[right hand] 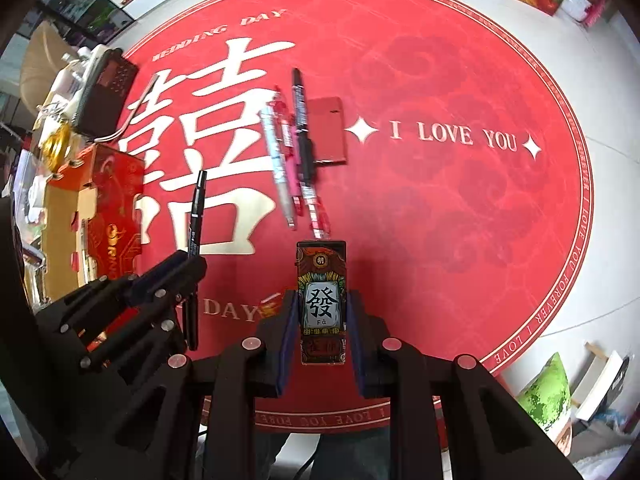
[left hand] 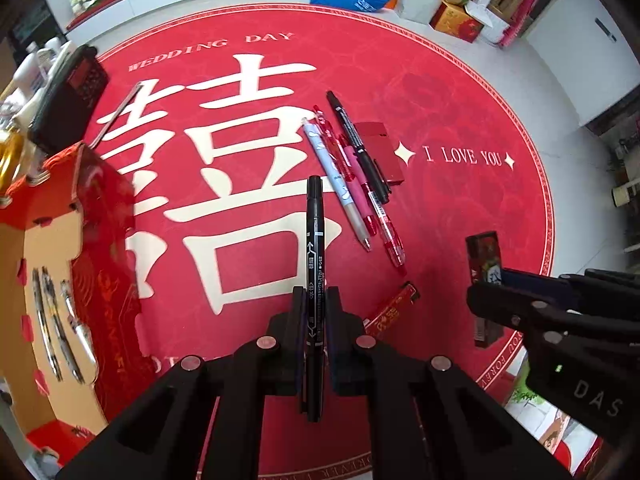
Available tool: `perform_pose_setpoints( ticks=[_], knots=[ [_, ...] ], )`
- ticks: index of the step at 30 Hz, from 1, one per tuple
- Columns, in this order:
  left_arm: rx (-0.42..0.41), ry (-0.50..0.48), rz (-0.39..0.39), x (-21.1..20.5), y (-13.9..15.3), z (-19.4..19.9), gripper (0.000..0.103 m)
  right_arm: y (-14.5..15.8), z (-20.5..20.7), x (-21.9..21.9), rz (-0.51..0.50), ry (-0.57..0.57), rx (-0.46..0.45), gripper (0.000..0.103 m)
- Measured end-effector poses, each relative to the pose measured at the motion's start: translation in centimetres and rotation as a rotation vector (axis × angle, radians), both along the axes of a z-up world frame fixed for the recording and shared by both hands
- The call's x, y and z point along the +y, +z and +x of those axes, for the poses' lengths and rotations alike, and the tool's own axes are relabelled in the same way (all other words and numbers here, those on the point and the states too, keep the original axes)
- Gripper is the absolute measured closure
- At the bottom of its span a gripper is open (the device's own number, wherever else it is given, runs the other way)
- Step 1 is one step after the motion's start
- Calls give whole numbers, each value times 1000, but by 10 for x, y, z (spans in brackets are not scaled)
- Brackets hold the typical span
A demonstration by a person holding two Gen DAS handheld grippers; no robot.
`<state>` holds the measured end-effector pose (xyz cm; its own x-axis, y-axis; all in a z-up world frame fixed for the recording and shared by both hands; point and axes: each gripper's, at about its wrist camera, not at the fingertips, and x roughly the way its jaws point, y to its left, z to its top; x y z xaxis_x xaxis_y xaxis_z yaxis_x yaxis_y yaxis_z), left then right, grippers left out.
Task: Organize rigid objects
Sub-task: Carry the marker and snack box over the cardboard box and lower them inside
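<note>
My left gripper [left hand: 316, 300] is shut on a black marker pen [left hand: 315, 240], held above the red round mat [left hand: 460, 92]; it also shows in the right wrist view [right hand: 188, 264] with the marker [right hand: 196, 216]. My right gripper [right hand: 322, 308] is shut on a black lighter with a mahjong picture [right hand: 321, 300], also seen in the left wrist view [left hand: 484, 256]. Several pens [left hand: 352, 176] lie side by side on the mat beside a flat red case [left hand: 380, 148]. Another red lighter [left hand: 394, 308] lies on the mat.
An open red cardboard box [left hand: 100, 220] with pens inside stands at the left. A black radio [left hand: 72, 92] with a metal antenna sits behind it. Bags and boxes [left hand: 452, 4] stand on the floor at the back. A green cushion [right hand: 548, 392] lies at the right.
</note>
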<state>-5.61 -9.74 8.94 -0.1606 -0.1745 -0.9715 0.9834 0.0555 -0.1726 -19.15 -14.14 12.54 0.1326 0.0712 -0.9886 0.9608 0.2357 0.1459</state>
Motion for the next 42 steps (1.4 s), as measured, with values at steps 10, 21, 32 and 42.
perform_pose_setpoints(
  ticks=[10, 21, 32, 42],
  knots=[
    [8, 82, -50, 21, 28, 42, 94, 17, 46, 10, -35, 71, -28, 78],
    [8, 193, -82, 52, 49, 95, 94, 39, 109, 20, -66, 196, -52, 78],
    [-87, 349, -82, 93, 54, 175, 94, 49, 191, 44, -75, 331, -123, 78],
    [-153, 466, -24, 127, 37, 239, 94, 45, 262, 79, -42, 433, -196, 78]
  ],
)
